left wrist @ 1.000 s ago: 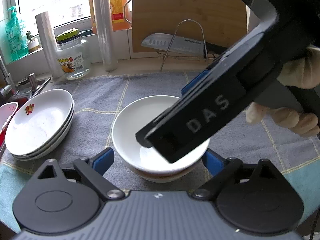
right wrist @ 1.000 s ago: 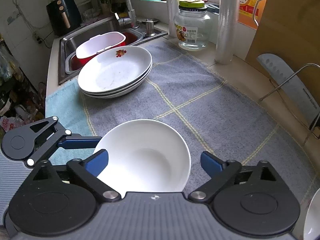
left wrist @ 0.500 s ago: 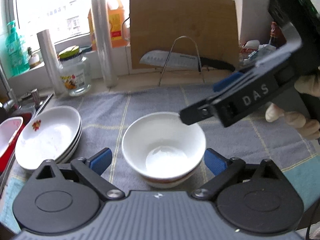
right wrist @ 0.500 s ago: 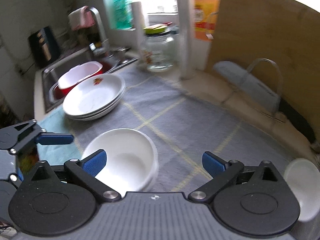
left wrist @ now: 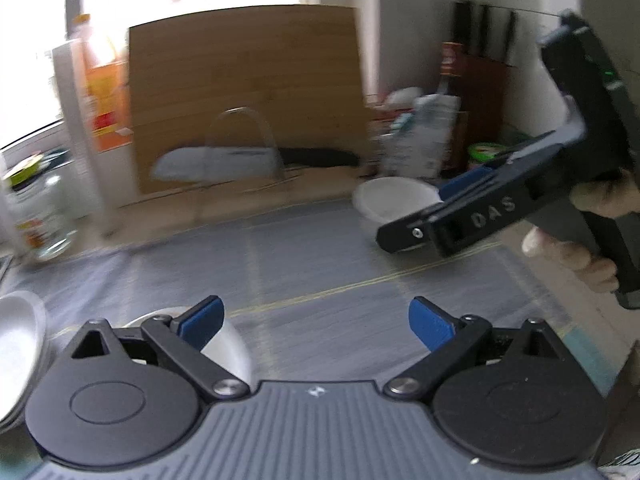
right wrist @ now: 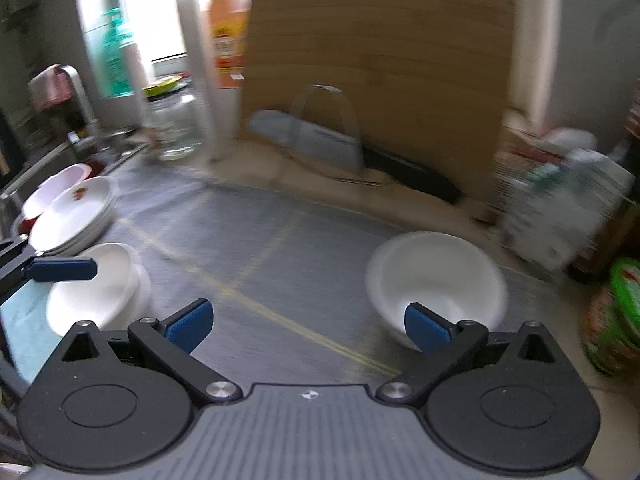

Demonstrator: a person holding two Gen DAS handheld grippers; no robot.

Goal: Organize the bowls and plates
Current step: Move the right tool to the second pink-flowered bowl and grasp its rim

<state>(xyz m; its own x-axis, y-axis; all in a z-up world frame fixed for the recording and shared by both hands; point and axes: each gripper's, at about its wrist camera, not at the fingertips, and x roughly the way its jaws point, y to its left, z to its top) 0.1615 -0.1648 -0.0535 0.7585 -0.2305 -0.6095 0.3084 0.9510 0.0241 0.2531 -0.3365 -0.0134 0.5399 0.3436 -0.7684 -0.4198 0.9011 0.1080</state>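
On the counter's grey mat [right wrist: 280, 248], a lone white bowl [right wrist: 436, 276] sits just ahead of the right gripper [right wrist: 308, 320], whose jaws stand wide, empty; the left gripper [left wrist: 316, 320], jaws just opened wide, holds nothing.

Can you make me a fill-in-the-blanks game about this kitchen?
1. The plates are stacked near the ____.
2. The lone bowl on the grey mat is the colour ____.
3. The board leaning on the wall is made of ____.
4. The right gripper has its blue fingers ____, with nothing between them.

Missing words: sink; white; wood; open
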